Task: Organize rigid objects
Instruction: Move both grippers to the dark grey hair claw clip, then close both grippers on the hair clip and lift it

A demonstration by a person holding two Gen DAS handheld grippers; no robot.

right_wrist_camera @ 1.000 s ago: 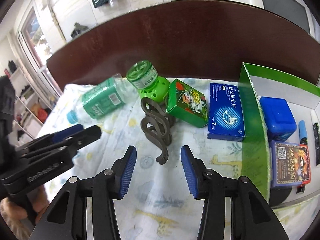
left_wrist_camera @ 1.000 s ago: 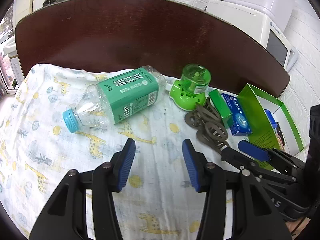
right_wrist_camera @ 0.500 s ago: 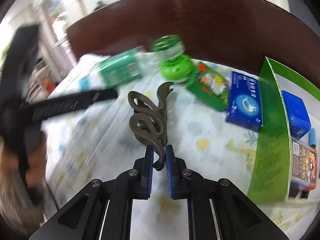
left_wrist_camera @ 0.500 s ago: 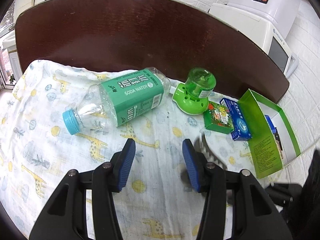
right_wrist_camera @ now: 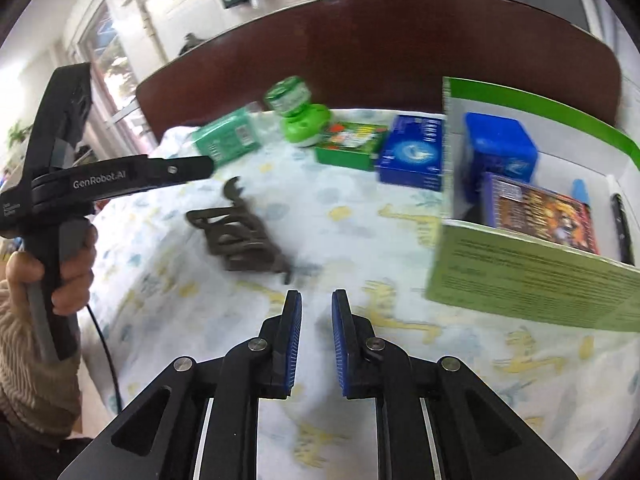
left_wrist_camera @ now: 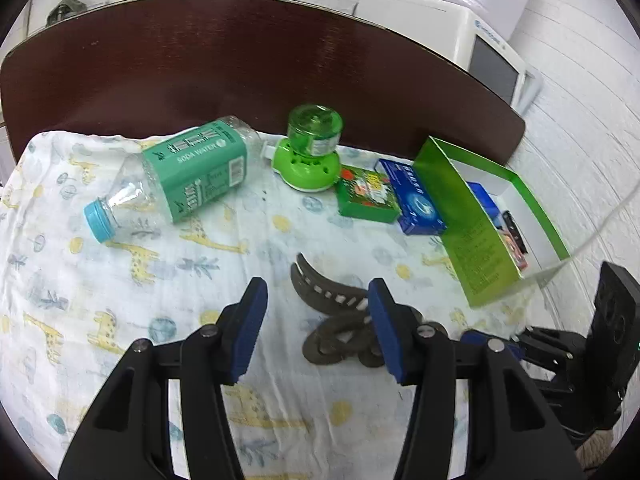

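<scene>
1. Desk (left_wrist_camera: pixel 240 60): dark red-brown and rounded. Its near part lies under the cloth, and its far corners are cut off by the lens edge.
2. White appliance (left_wrist_camera: pixel 480 40): stands behind the desk. Only its lower part is in frame.
3. Cloth (left_wrist_camera: pixel 120 280): white with a giraffe print. It carries every item below.
4. Green carton (left_wrist_camera: pixel 476 240): open-topped, at the right end of the cloth. Its near wall hides much of the inside. The right wrist view shows a blue box (right_wrist_camera: pixel 500 152), a picture-printed pack (right_wrist_camera: pixel 540 216) and a thin dark stick (right_wrist_camera: pixel 622 220) in it, all blurred.
5. Soda water bottle (left_wrist_camera: pixel 192 176): on its side at the far left, blue cap toward the camera.
6. Left gripper (left_wrist_camera: pixel 316 320): fingers apart and opening, with nothing pressed between them. A hand (right_wrist_camera: pixel 60 268) in a knitted sleeve grips its handle.
7. Right gripper (right_wrist_camera: pixel 316 332): fingers drawn in to a narrow slit with nothing in it, their tips just short of the clip.
8. Green plug-in vaporiser (left_wrist_camera: pixel 312 152): upright, just right of the bottle.
9. Blue flat box (left_wrist_camera: pixel 416 200): against the carton's outer wall.
10. Green flat box (left_wrist_camera: pixel 366 196): between the vaporiser and the blue flat box.
11. Brown hair clip (left_wrist_camera: pixel 328 300): lies on the cloth at centre front. It is partly hidden behind the left gripper's right finger and smeared by motion in the right wrist view.
</scene>
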